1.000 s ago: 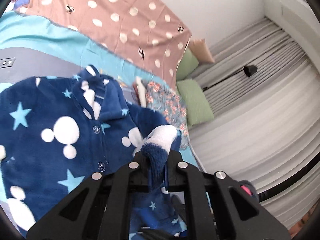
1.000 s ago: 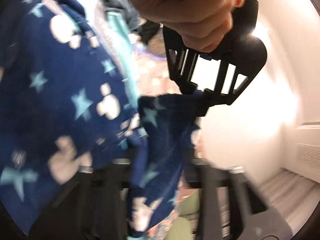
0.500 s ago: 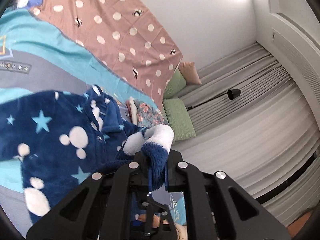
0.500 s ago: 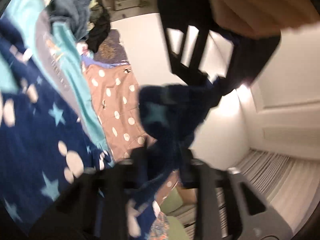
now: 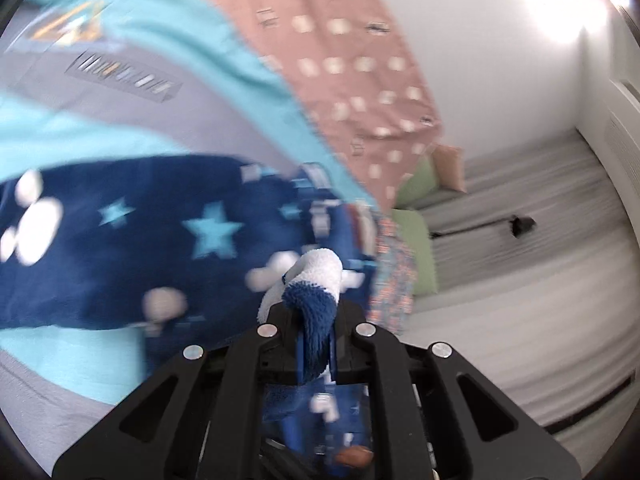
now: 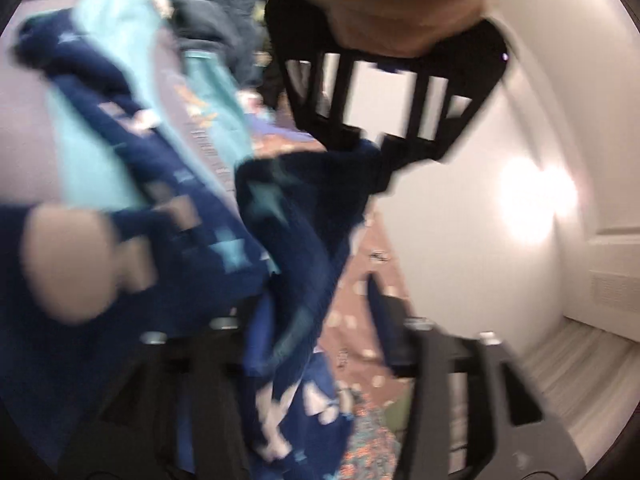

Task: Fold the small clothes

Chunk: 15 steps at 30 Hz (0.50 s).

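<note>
A navy fleece pyjama top (image 5: 120, 248) with white dots and light-blue stars lies partly on the bed. My left gripper (image 5: 314, 320) is shut on its white-and-navy cuff and holds it up. In the right wrist view the same top (image 6: 168, 216) hangs blurred in front of the camera, with the left gripper (image 6: 372, 152) and the hand holding it above. My right gripper (image 6: 316, 320) looks wide apart in the blur, with fabric hanging by the left finger (image 6: 240, 320); I cannot tell whether it grips.
A teal and grey bedspread (image 5: 120, 80) and a brown dotted cover (image 5: 352, 52) lie under the top. A floral garment (image 5: 394, 276) and green cushions (image 5: 420, 256) sit at the bed's edge. A dark clothes heap (image 6: 224, 12) lies far off.
The left gripper has swung with the cuff, so the top now stretches out to its left. The right wrist view has turned, and its fingers appear farther apart than before.
</note>
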Each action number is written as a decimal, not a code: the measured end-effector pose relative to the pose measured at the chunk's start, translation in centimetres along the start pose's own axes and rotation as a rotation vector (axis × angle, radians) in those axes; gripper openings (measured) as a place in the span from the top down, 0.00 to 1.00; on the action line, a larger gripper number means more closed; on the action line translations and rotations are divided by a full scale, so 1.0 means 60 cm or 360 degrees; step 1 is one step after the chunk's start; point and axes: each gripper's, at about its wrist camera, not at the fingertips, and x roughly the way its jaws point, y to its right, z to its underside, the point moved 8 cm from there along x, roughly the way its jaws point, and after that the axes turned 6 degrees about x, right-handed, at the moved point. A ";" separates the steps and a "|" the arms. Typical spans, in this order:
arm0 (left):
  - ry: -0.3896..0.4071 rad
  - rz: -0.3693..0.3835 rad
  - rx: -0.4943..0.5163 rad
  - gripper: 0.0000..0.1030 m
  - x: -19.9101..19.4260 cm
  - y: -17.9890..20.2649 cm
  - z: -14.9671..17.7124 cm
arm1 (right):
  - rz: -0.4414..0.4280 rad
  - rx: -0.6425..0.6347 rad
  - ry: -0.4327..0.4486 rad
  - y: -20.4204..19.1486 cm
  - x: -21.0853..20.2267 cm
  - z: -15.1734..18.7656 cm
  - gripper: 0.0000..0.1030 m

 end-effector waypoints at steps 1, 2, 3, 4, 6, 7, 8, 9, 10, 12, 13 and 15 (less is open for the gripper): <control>-0.0014 -0.0016 -0.0041 0.92 0.003 -0.025 0.004 | -0.0059 0.0020 -0.0009 0.003 -0.015 0.014 0.51; -0.0030 -0.0034 -0.0077 0.92 0.005 -0.049 0.008 | -0.0109 0.0061 -0.0025 0.013 -0.026 0.026 0.49; -0.0054 -0.0070 -0.0116 0.92 0.007 -0.078 0.014 | -0.0187 0.0145 -0.0062 0.029 -0.035 0.040 0.46; -0.0070 -0.0095 -0.0145 0.92 0.008 -0.099 0.019 | -0.0291 0.0282 -0.0123 0.052 -0.039 0.059 0.45; -0.0097 -0.0121 -0.0212 0.90 0.008 -0.139 0.028 | -0.0523 0.0626 -0.0267 0.106 -0.027 0.099 0.43; -0.0100 -0.0121 -0.0234 0.89 0.007 -0.154 0.029 | -0.0585 0.0756 -0.0329 0.125 -0.015 0.116 0.41; -0.0099 -0.0123 -0.0246 0.88 0.004 -0.164 0.028 | -0.0654 0.0905 -0.0407 0.145 0.002 0.138 0.34; -0.0086 -0.0117 -0.0264 0.85 -0.002 -0.175 0.025 | -0.0743 0.1080 -0.0517 0.160 0.030 0.167 0.32; -0.0077 -0.0118 -0.0274 0.84 -0.007 -0.182 0.021 | -0.0791 0.1178 -0.0603 0.163 0.051 0.186 0.32; -0.0022 -0.0184 -0.0276 0.79 -0.032 -0.196 0.010 | -0.0923 0.1439 -0.0777 0.163 0.095 0.229 0.32; 0.0005 -0.0223 -0.0267 0.77 -0.044 -0.200 0.007 | -0.0968 0.1523 -0.0825 0.160 0.110 0.239 0.32; 0.0109 -0.0406 -0.0204 0.63 -0.097 -0.216 0.002 | -0.1010 0.1629 -0.0954 0.143 0.133 0.267 0.32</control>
